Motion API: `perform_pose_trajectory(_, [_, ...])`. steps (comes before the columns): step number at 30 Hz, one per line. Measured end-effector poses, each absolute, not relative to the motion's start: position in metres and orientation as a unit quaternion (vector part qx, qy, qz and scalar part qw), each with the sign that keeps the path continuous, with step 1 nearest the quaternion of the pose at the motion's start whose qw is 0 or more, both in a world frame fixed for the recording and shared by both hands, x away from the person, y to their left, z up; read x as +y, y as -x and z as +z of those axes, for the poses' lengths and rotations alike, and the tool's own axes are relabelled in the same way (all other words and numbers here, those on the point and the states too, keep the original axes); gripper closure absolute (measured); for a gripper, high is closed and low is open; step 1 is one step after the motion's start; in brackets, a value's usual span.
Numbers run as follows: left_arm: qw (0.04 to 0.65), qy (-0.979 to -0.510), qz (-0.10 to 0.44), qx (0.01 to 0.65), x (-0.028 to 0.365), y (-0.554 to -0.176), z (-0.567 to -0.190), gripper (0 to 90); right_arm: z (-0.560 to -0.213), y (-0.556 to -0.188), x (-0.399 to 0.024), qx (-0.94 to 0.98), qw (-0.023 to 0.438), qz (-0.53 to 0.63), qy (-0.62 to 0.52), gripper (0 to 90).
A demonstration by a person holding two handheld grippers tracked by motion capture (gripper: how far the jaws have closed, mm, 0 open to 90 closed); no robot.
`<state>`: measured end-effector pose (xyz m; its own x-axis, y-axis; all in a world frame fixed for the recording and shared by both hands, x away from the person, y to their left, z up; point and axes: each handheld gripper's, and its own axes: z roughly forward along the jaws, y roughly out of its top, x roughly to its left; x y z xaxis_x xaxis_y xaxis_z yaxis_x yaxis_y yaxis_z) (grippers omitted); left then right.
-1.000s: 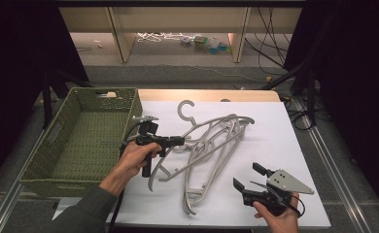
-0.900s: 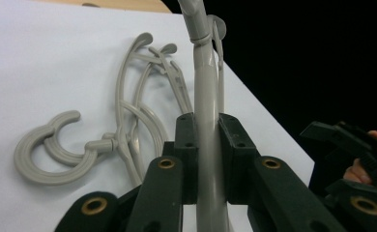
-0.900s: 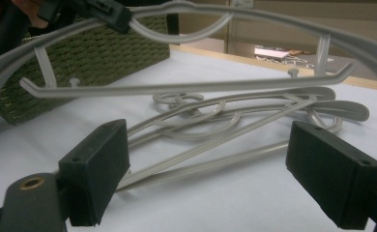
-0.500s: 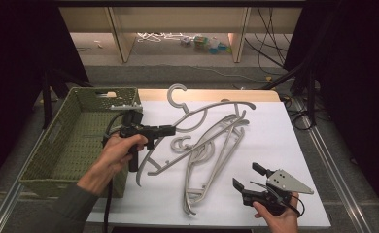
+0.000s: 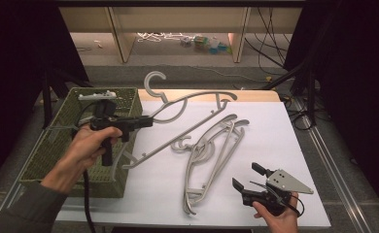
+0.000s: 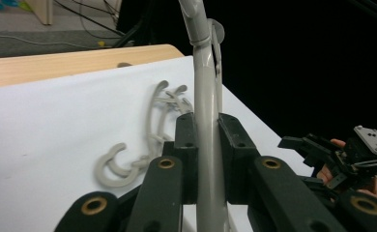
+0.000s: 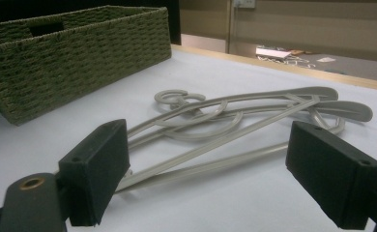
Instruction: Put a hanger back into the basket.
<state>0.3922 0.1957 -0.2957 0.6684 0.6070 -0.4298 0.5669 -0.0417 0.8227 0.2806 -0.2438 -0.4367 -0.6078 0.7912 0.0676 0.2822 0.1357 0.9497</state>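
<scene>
A grey plastic hanger [image 5: 192,99] hangs in the air over the table's left part, its hook [image 5: 153,80] pointing away. My left gripper [image 5: 146,121] is shut on one arm of it; in the left gripper view the grey bar [image 6: 203,72] runs up between the closed pads [image 6: 186,135]. A pile of similar hangers [image 5: 212,145] lies flat on the white sheet, also seen as hangers [image 7: 235,116] ahead of the right gripper. My right gripper [image 5: 246,175] rests open near the front right edge, nothing between its pads [image 7: 99,169].
A green woven basket [image 5: 56,145] stands at the left table edge, right beside the lifted hanger; its wall [image 7: 70,48] shows in the right gripper view. The white sheet [image 5: 284,136] is bare to the right. Shelves and cables lie beyond the table.
My left gripper has risen and moved left toward the basket, carrying one hanger up off the pile. The right gripper has stayed put.
</scene>
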Motion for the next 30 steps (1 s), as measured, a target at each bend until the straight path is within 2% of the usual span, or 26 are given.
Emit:
perform_pose_trajectory(21, [0.531,-0.654,0.108,0.528,0.349,-0.381,-0.297,79.6,-0.438,-0.283,-0.240,0.716,0.227,0.546,-0.372,16.2])
perform_pose_trajectory(30, [0.527,-0.636,0.123,0.551,0.388,-0.384,-0.307,79.6,-0.438,-0.283,-0.240,0.718,0.227,0.543,-0.371,16.2])
